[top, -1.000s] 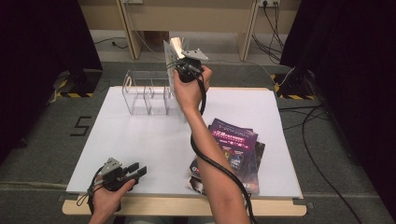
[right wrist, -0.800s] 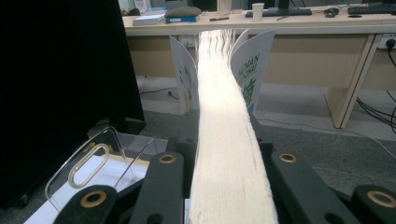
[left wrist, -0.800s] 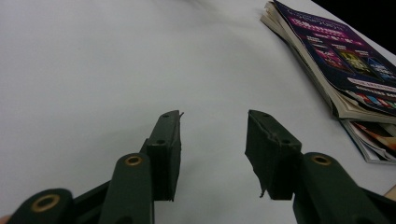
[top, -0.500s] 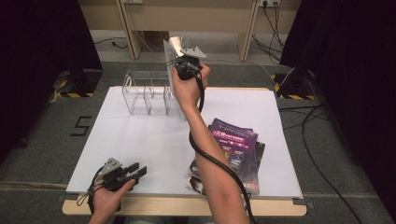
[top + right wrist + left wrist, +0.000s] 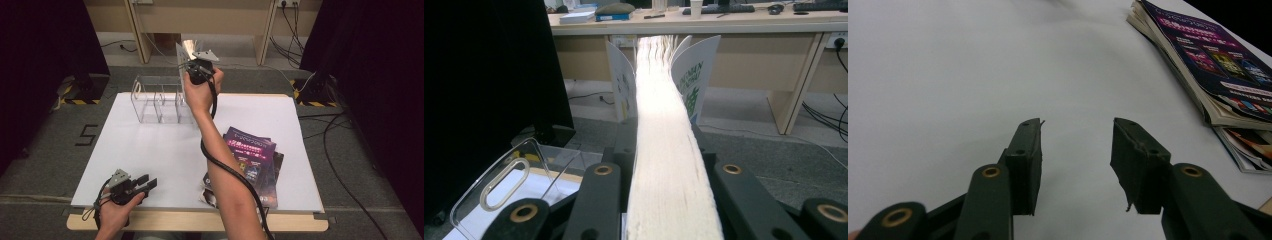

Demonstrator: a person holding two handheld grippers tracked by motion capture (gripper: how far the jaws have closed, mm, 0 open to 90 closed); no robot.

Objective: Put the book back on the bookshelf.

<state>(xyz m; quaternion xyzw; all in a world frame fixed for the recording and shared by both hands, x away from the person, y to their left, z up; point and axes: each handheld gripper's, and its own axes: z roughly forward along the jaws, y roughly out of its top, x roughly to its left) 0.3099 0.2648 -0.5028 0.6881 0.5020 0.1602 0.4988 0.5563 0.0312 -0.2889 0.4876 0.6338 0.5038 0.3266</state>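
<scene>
A white-covered tabletop fills mid-frame, grey floor around it. Right gripper, fingers clamped on a book, sits upper centre above the clear rack; left gripper, fingers apart, lower left.

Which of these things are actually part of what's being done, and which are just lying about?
In use:
- right claw, shut on a book
- clear rack, below the book
- magazine stack

Lying about:
- left claw, open, resting near the table edge
- floor cables
</scene>
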